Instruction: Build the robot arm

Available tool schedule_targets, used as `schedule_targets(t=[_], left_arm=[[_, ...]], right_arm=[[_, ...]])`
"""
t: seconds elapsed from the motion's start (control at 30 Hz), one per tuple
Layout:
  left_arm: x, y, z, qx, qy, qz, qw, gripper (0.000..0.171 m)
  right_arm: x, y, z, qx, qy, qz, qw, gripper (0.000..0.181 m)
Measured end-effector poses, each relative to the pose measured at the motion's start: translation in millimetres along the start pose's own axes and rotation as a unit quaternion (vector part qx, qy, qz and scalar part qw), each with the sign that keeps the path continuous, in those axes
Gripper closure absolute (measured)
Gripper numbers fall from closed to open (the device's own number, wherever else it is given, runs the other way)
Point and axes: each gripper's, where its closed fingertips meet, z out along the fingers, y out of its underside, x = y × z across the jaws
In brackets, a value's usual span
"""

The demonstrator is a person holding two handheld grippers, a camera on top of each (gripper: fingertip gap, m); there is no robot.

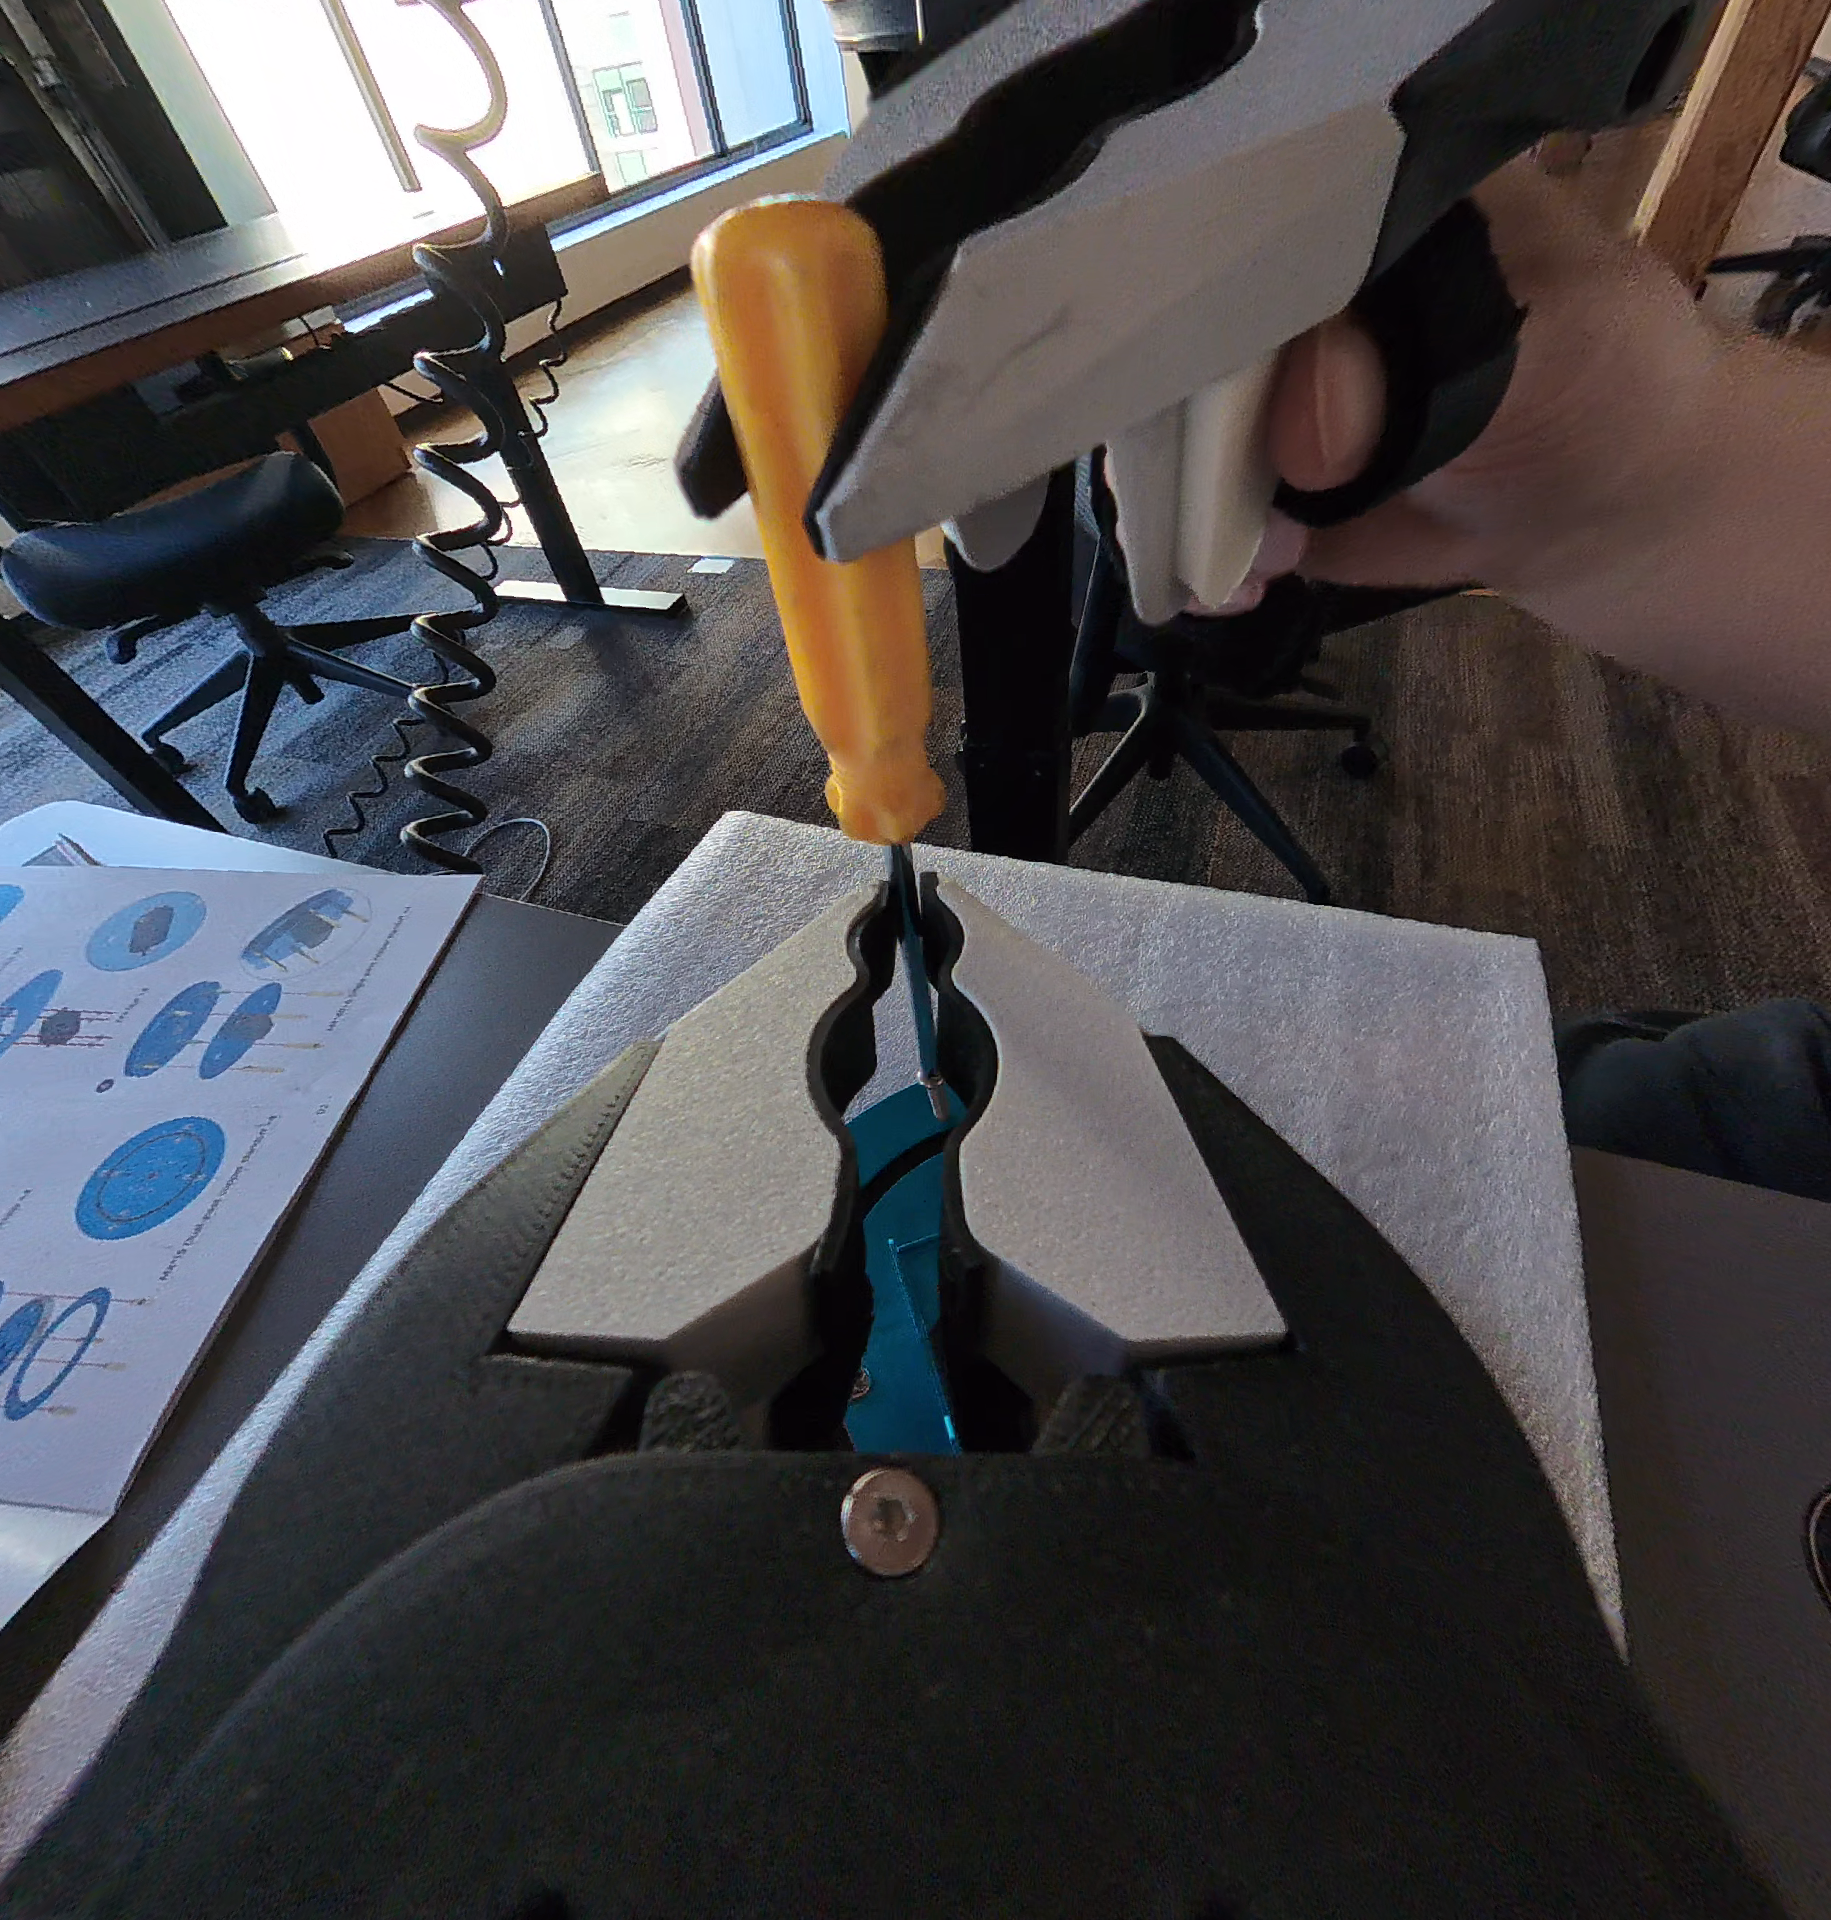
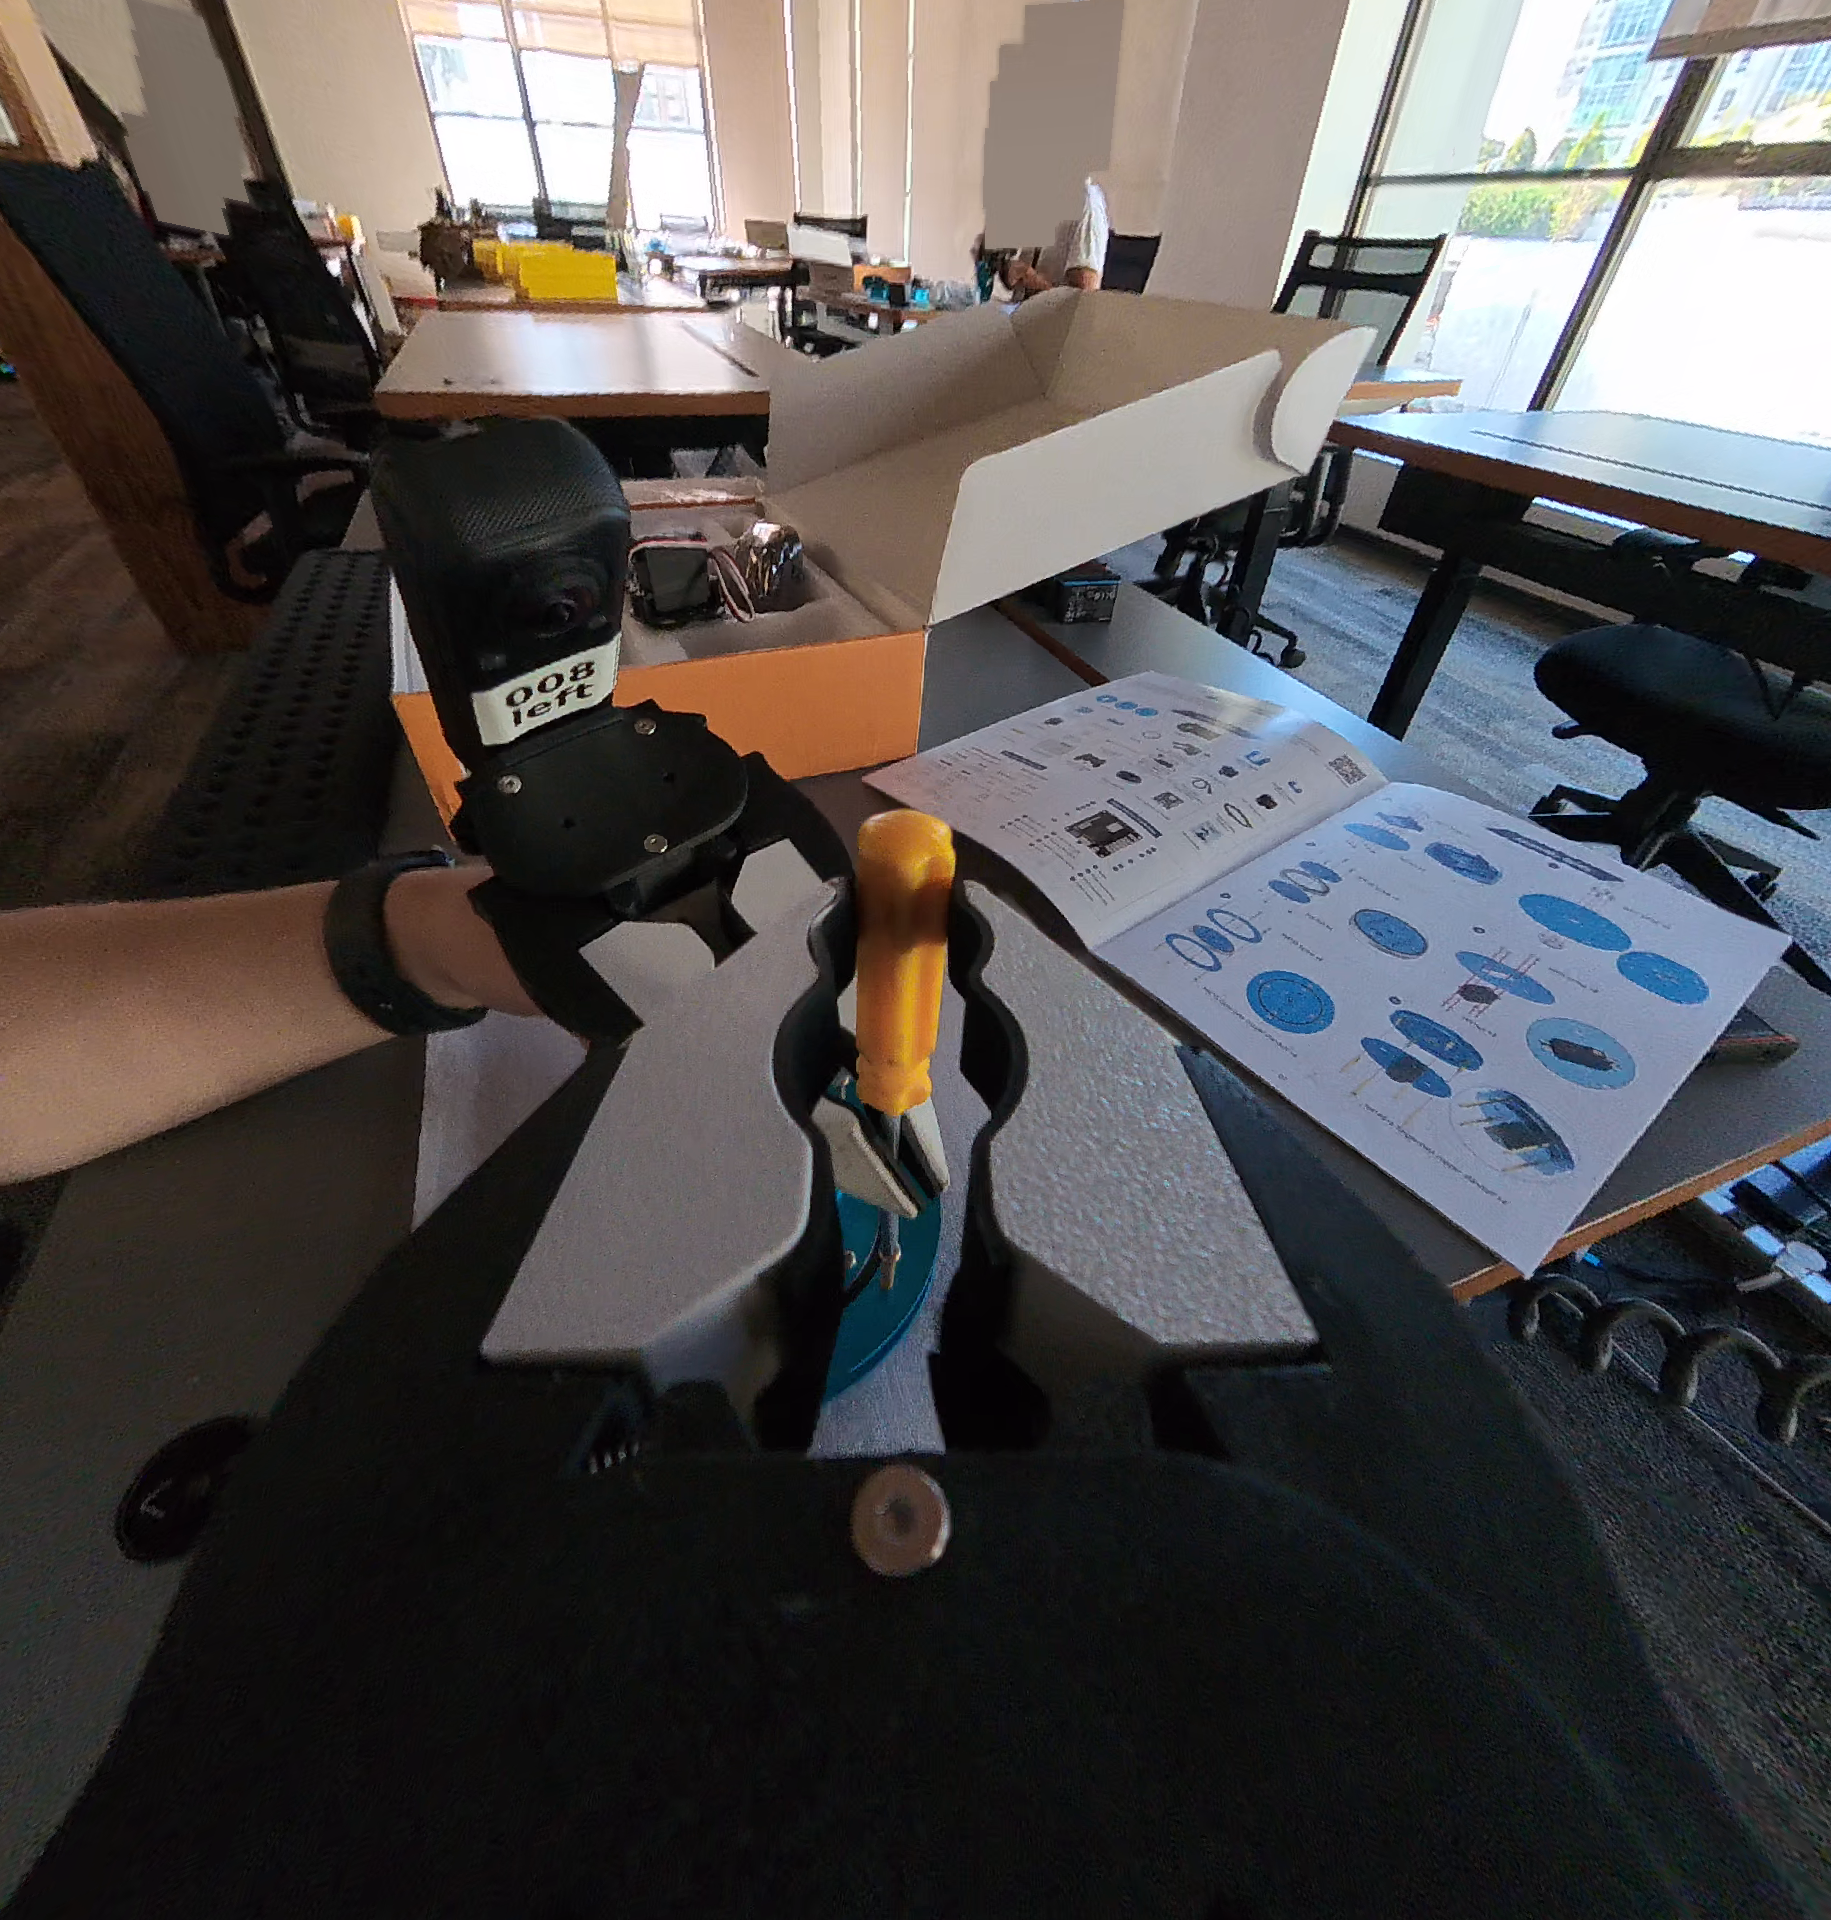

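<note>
My left gripper (image 1: 916,896) is shut on a blue metal disc (image 1: 903,1340) and holds it on edge over a white foam sheet (image 1: 1254,997). My right gripper (image 2: 903,902) is shut on the yellow handle of a screwdriver (image 2: 900,987). It reaches in from the upper right in the left wrist view (image 1: 765,499), with the screwdriver (image 1: 823,499) pointing down. The shaft passes between my left fingertips and its tip meets a small silver piece (image 1: 935,1096) on the disc. In the right wrist view the left gripper (image 2: 883,1153) clamps the disc (image 2: 875,1314) just below the handle.
An open instruction booklet (image 2: 1410,987) lies on the desk, left of the foam in the left wrist view (image 1: 111,1091). An orange box with a raised white lid (image 2: 994,457) stands behind. A coiled black cable (image 1: 454,520) hangs past the desk edge. A black stool (image 1: 184,551) stands on the floor. There is about 8 cm between the tips of the two grippers.
</note>
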Motion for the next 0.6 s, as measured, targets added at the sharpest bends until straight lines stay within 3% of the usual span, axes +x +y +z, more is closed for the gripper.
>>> schedule_targets(t=[0.07, 0.13, 0.23, 0.33, 0.43, 0.5, 0.6], left_arm=[[1.2, 0.3, -1.0, -0.003, 0.006, 0.001, 1.0, 0.17], [3.8, 0.1, -1.1, -0.005, 0.01, 0.009, 1.0, 0.17], [6.4, -0.4, 0.0, -0.005, 0.01, 0.016, 1.0, 0.17], [9.0, -0.8, 1.1, -0.005, 0.016, 0.017, 1.0, 0.17], [9.1, -0.6, 0.4, -0.004, 0.016, 0.019, 1.0, 0.17], [8.7, -0.5, -0.6, -0.002, 0.018, 0.015, 1.0, 0.17], [9.1, -0.4, -0.9, 0.001, 0.022, 0.012, 1.0, 0.17]], right_arm=[[-1.6, 1.5, -1.0, -0.041, -0.018, -0.006, 0.999, 0.161], [-0.7, -1.2, -2.7, -0.09, -0.034, -0.025, 0.995, 0.14], [-6.4, -9.5, -9.9, -0.171, -0.085, -0.124, 0.974, 0.133], [-9.9, -5.0, -20.0, -0.286, -0.135, -0.278, 0.907, 0.133], [-13.6, -1.8, -23.6, -0.378, -0.181, -0.349, 0.838, 0.138], [-15.2, -0.5, -21.3, -0.412, -0.202, -0.363, 0.811, 0.147], [-14.9, 4.7, -17.7, -0.45, -0.212, -0.356, 0.791, 0.162]])
